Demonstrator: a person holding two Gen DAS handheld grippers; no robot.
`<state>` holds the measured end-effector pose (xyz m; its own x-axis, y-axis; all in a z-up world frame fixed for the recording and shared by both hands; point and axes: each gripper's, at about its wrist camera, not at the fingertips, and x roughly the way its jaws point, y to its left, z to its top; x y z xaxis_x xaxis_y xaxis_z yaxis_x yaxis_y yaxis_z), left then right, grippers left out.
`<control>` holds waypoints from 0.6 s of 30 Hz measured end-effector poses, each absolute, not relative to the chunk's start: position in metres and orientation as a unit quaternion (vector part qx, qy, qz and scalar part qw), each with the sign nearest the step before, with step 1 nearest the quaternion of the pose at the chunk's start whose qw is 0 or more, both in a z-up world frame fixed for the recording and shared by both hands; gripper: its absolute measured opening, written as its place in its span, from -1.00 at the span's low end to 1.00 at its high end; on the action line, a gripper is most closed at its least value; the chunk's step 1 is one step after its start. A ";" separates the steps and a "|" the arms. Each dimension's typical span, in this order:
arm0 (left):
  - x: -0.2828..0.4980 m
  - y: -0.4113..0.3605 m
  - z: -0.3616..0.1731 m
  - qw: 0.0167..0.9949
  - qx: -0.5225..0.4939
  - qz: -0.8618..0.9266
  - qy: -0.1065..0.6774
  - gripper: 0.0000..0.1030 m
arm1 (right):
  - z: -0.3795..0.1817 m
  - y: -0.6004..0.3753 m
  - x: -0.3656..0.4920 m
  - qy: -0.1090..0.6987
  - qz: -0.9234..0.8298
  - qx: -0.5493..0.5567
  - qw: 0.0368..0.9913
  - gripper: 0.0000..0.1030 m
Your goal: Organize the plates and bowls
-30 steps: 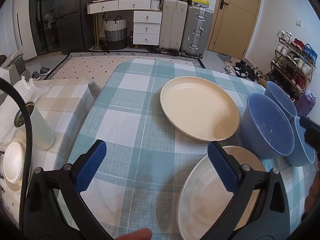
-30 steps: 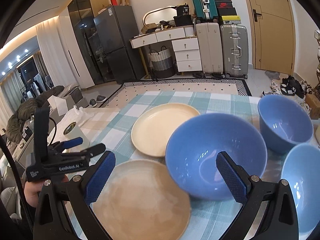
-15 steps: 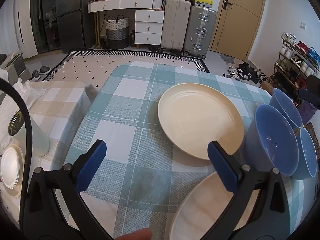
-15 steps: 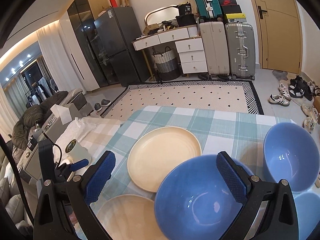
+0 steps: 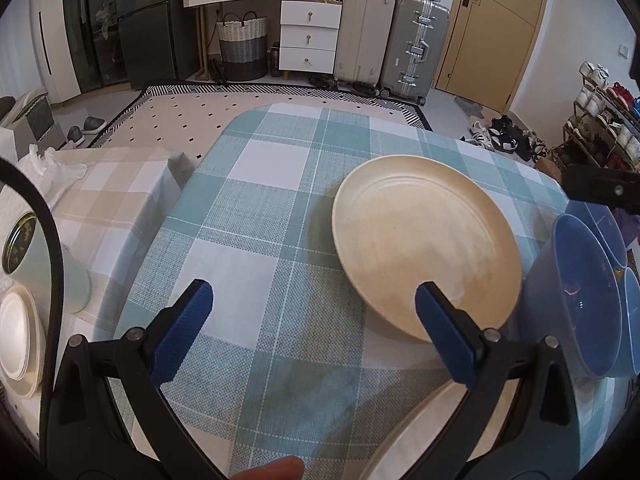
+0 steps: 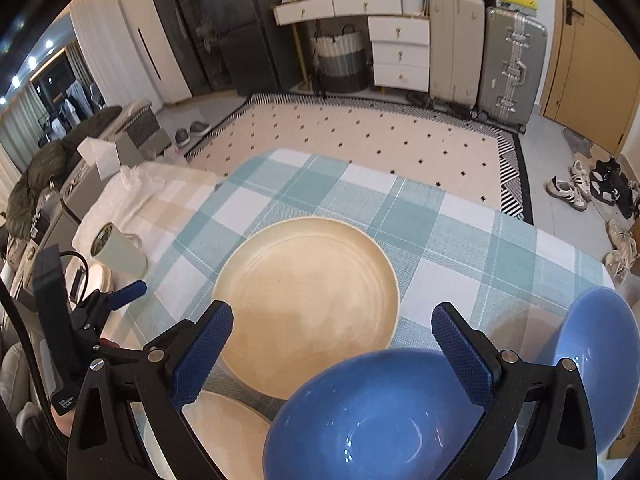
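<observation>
Left claw [image 5: 310,314]: fingers wide apart, nothing between them; it hangs over bare checked cloth [image 5: 256,216]
Right claw [image 6: 332,344]: fingers wide apart, empty; above the table, looking down on the dishes
Far plate [image 5: 426,248]: cream, flat on the cloth, ahead and to the right of the left claw; its near rim is just behind the left claw's right finger [image 5: 440,332]
Near plate [image 5: 424,432]: cream, low right under the left claw, partly hidden by it; apart from the far plate
Bowls: one blue bowl [image 6: 368,416] right under the right claw, a second [image 6: 596,348] to its right; a third shows only partly
Key relation: plates sit on the left claw's right side, bowls under the right claw; so, as a judgement, left takes plates, right takes bowls
Stacking: none yet
</observation>
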<state>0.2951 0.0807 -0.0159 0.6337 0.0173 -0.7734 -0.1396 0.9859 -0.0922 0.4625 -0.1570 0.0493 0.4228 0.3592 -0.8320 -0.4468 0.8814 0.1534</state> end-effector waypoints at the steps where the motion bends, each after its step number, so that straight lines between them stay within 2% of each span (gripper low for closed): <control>1: 0.296 0.081 -0.017 0.900 -0.071 0.045 0.427 0.95 | 0.045 -0.153 0.467 0.488 0.240 -0.052 0.837 0.97; 3: 0.300 0.081 -0.020 0.899 -0.069 0.049 0.430 0.95 | 0.033 -0.144 0.478 0.506 0.239 -0.065 0.826 0.92; 7: 0.308 0.082 -0.029 0.893 -0.070 0.051 0.441 0.95 | 0.010 -0.132 0.492 0.532 0.238 -0.081 0.809 0.70; 11: 0.315 0.083 -0.036 0.890 -0.069 0.053 0.448 0.95 | -0.011 -0.127 0.503 0.554 0.237 -0.088 0.793 0.59; 18: 0.325 0.083 -0.047 0.883 -0.078 0.051 0.461 0.85 | -0.038 -0.130 0.518 0.574 0.219 -0.097 0.783 0.54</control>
